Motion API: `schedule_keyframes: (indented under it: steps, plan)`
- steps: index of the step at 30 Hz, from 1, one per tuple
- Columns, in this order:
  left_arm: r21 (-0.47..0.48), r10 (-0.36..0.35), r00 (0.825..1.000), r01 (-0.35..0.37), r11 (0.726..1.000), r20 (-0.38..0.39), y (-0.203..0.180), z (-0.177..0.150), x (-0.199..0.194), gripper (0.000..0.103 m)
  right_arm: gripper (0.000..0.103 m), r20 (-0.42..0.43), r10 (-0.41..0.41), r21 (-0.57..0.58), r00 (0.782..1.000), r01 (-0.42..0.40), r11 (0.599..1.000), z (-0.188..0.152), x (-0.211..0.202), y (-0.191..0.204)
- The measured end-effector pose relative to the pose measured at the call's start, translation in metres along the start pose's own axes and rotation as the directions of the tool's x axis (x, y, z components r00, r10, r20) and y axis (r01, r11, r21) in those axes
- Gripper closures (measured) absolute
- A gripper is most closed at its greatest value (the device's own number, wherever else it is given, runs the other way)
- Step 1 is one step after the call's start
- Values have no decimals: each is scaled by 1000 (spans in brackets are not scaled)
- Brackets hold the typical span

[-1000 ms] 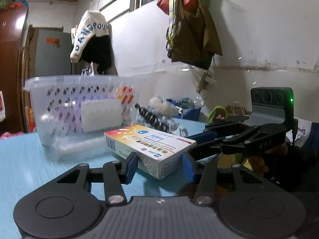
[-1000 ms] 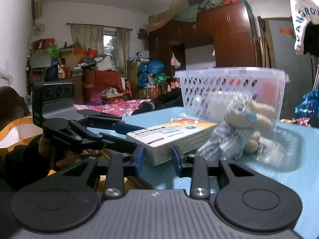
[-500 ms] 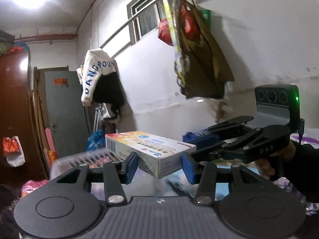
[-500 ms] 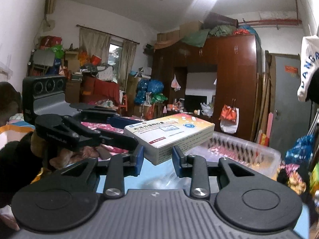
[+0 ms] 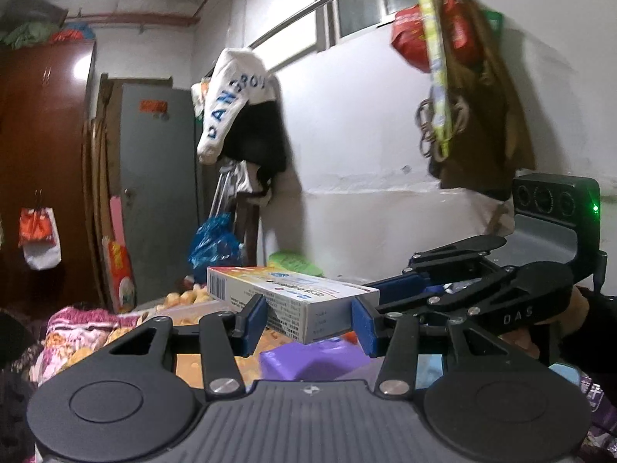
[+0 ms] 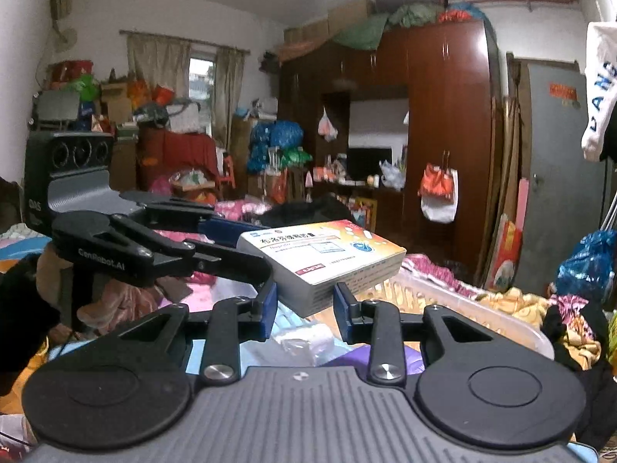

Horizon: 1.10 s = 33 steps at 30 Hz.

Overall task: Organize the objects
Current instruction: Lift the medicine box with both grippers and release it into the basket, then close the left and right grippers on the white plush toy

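Both my hands are up in the air here, each hand-held gripper pointing roughly level with a slight dip, facing each other across the box. The left hand-held gripper (image 5: 308, 322) has its blue pads on the two sides of the medicine box (image 5: 289, 303), and the right hand-held gripper (image 6: 306, 306) comes in from the other end; in the left view you can see the right one reaching in from the right with a gloved hand (image 5: 578, 316) behind it. Compared to a second ago it's a big change: the box was sitting on the blue worktop next to the white basket, and now it's lifted clear, hanging above the basket (image 6: 443, 301) with its purple and white stuff underneath. The hanging white jacket (image 5: 231, 96) and the wardrobe (image 6: 443, 135) now fill the background, so the whole rig has gone up. The left one is clamped on the box, about half spread. The right one's jaws are opening a touch, the box's near corner between them and the pads not clearly pressing on it.
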<state>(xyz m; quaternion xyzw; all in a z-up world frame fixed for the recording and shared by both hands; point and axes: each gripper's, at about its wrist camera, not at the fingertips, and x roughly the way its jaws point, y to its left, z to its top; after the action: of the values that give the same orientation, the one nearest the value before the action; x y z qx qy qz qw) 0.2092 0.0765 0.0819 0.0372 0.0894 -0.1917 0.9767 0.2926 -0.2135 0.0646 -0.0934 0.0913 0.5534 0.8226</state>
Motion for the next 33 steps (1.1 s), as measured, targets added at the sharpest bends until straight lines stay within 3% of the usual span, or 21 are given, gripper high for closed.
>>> schedule_keyframes:
  steps: [2,3,5,6,7,11,16,20,23,27,31,33]
  plan:
    - [-12,39,999,-39,999,-4,4,-2,8,50,62,-41,-60,-12,997,60,998,-4,4,4]
    - [-14,73,997,-73,997,-5,6,-4,9,41,59,-38,-106,-27,994,105,994,-6,-1,7]
    - [-20,146,989,-146,989,9,5,-8,7,32,32,15,-155,-25,988,155,988,-10,-22,12]
    - [-22,162,986,-162,987,26,3,-11,1,29,7,42,-191,-13,981,192,981,-13,-35,13]
    - [-24,167,985,-166,986,43,1,-13,-7,24,0,67,-235,9,970,235,972,-17,-50,15]
    - [-66,187,979,-182,981,84,-21,-30,-47,16,0,44,-313,103,949,307,946,-45,-106,27]
    - [-104,181,983,-178,978,15,-64,-81,-76,15,0,24,-375,192,927,364,912,-96,-156,64]
    - [-139,155,987,-159,977,-40,-74,-105,-70,15,0,27,-397,174,918,386,906,-109,-158,94]
    - [-172,159,984,-170,970,-74,-71,-111,-60,15,2,20,-421,104,907,417,903,-100,-136,105]
    - [-176,136,987,-149,973,-84,-77,-114,-54,15,15,-4,-429,68,903,428,901,-94,-115,97]
    - [-140,147,984,-160,977,-98,-84,-118,-51,15,46,-53,-430,78,901,433,898,-100,-107,91]
    - [-127,141,985,-153,980,-95,-88,-119,-51,15,52,-68,-421,91,904,426,900,-103,-108,88]
